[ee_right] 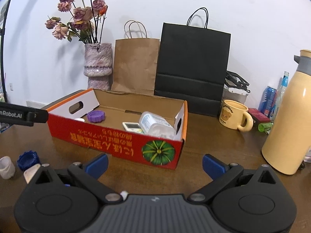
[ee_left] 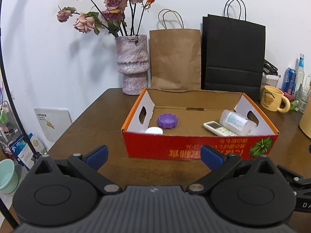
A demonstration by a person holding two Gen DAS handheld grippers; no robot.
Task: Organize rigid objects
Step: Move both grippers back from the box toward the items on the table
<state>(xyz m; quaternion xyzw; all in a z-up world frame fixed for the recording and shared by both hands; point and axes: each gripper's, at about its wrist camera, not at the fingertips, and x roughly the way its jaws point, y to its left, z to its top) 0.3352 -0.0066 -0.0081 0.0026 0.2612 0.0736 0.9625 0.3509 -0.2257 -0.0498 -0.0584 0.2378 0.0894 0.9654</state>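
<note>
bright, even indoor light, soft shadows on the wall (ee_left: 58, 48), strong fisheye bending at edges.

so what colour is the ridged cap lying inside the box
Purple; the ridged cap shows best in the left wrist view, near the left end of the red box.

Back by the wall stood a mottled vase (ee_left: 133, 66) of dried roses (ee_left: 108, 9), and just right of it a brown bag (ee_left: 175, 58) leaned upright, a black bag (ee_left: 233, 56) beside that. Over on the right of the table (ee_left: 93, 120) sat a yellow mug (ee_right: 234, 114) with a bear on it, handle turned right. A tall cream flask (ee_right: 287, 120) stood near the right edge. Behind it were a blue can (ee_right: 268, 101) and a clear bottle (ee_left: 300, 73), close together. Off the table's left side, low down, a pale green bucket (ee_left: 7, 176) showed.
</note>
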